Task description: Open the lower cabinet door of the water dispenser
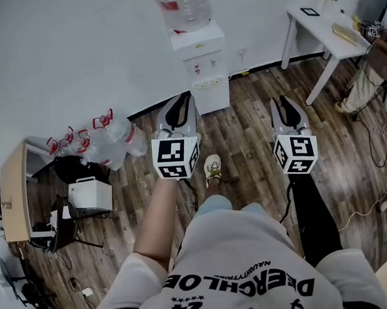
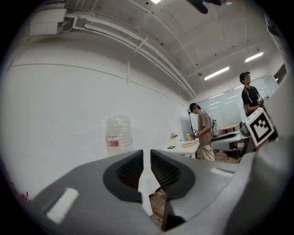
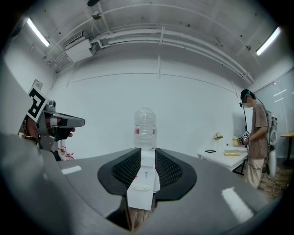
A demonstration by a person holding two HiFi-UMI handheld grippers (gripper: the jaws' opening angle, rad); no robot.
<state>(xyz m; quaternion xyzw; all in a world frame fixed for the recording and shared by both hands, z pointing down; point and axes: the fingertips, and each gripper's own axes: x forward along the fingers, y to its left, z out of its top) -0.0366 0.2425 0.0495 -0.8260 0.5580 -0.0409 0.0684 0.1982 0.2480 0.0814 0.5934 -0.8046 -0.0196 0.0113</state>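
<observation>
Plank floor (image 1: 244, 134) fronts the white water dispenser (image 1: 207, 65). Parted, empty jaws of the right gripper (image 3: 148, 167) frame it. The left gripper (image 2: 146, 165) (narrow empty gap) sees it off-centre.

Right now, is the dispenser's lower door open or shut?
Shut: the lower door lies flush with the front of the water dispenser.

The person wears a pale grey T-shirt (image 1: 245, 258) with black lettering and black-edged sleeves, light blue shorts (image 1: 223, 206) and a cream shoe (image 1: 213, 169) with yellow laces. A black sleeve (image 1: 313, 215) covers the right arm. The left tool (image 1: 180, 110) and the right tool (image 1: 287, 110) each have a grey shell, black ribbed pads (image 3: 167, 170) and a black-and-white marker cube (image 1: 176, 158).
</observation>
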